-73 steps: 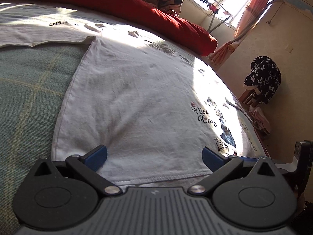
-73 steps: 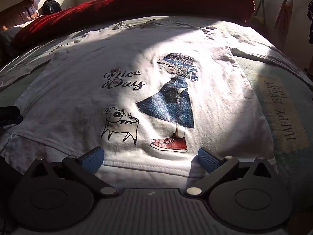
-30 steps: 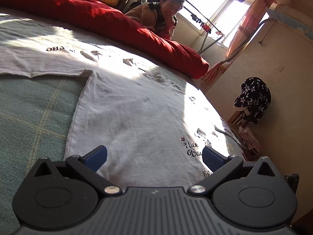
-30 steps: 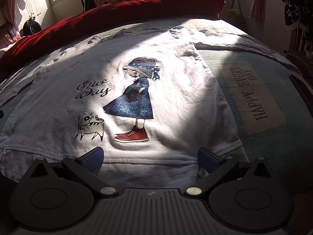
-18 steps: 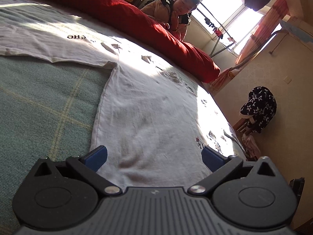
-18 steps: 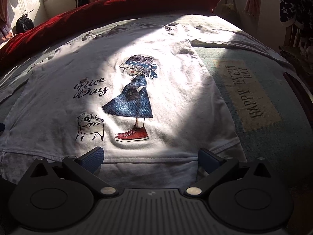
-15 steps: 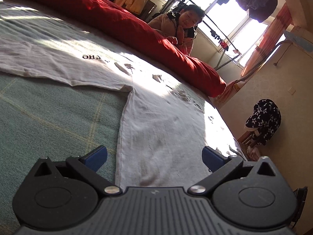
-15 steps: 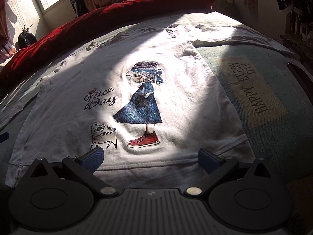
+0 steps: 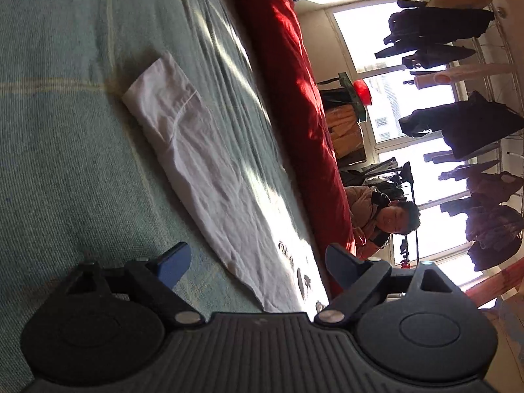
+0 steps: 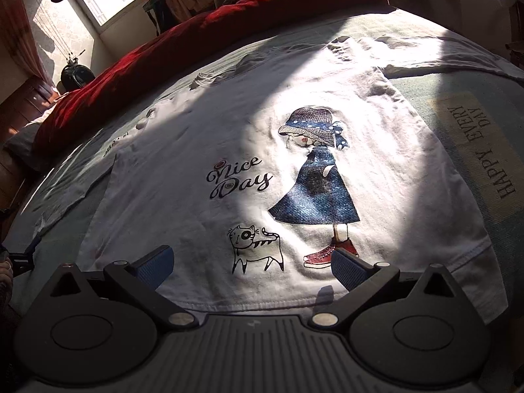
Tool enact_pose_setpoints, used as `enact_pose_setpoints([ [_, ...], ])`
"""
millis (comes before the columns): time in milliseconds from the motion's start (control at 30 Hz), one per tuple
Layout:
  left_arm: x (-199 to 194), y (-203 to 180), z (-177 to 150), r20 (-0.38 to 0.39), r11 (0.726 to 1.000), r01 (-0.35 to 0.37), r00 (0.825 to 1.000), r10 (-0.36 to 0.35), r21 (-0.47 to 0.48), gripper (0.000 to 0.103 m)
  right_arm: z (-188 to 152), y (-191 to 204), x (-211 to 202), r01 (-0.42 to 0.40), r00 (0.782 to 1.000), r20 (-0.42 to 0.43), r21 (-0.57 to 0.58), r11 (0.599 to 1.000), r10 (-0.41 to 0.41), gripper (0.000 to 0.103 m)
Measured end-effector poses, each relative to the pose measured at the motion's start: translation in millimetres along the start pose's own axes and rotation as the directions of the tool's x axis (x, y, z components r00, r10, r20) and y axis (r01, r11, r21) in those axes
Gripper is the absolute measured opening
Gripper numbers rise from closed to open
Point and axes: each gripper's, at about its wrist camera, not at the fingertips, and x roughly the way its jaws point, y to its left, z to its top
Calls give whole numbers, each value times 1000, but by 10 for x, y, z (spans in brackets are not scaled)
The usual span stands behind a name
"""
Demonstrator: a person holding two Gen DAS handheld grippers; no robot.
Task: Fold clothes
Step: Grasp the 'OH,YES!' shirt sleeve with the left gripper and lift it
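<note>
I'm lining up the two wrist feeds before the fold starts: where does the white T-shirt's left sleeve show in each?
Left wrist: the left sleeve runs from upper left down toward the open left gripper, lying flat on the green bedspread.
Right wrist: it lies at the far left edge, in shadow.
Shared landmark: the red duvet behind the shirt.

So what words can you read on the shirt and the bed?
"Nice Day" on the front of the white shirt.
"HAPPY EVERY DAY" on a cream patch of the green bedcover.
Dark lettering on the shirt's left sleeve: too small to read.
</note>
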Motion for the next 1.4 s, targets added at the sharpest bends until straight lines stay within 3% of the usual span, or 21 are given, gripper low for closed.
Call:
enact_pose_setpoints([
  [167,218,34,-23,12,995,-94,996,94,37,47,25,13,115,27,999,-25,-5,1000,-27,103],
  [233,279,30,-16,21,988,-145,989,144,46,30,38,-6,161,32,999,-33,9,999,-32,103],
  [333,343,33,1,43,981,-192,981,191,28,17,56,-17,190,36,999,-32,16,999,-35,103],
  [733,575,9,133,117,976,-212,969,216,-44,17,88,-55,242,26,999,-32,9,1000,-26,103],
  [933,455,82,249,190,975,-210,956,221,-79,17,92,-66,248,22,999,-29,5,1000,-22,103],
  [1400,520,88,381,212,973,-232,950,230,-13,19,118,-50,309,47,999,-25,-15,999,-47,103],
])
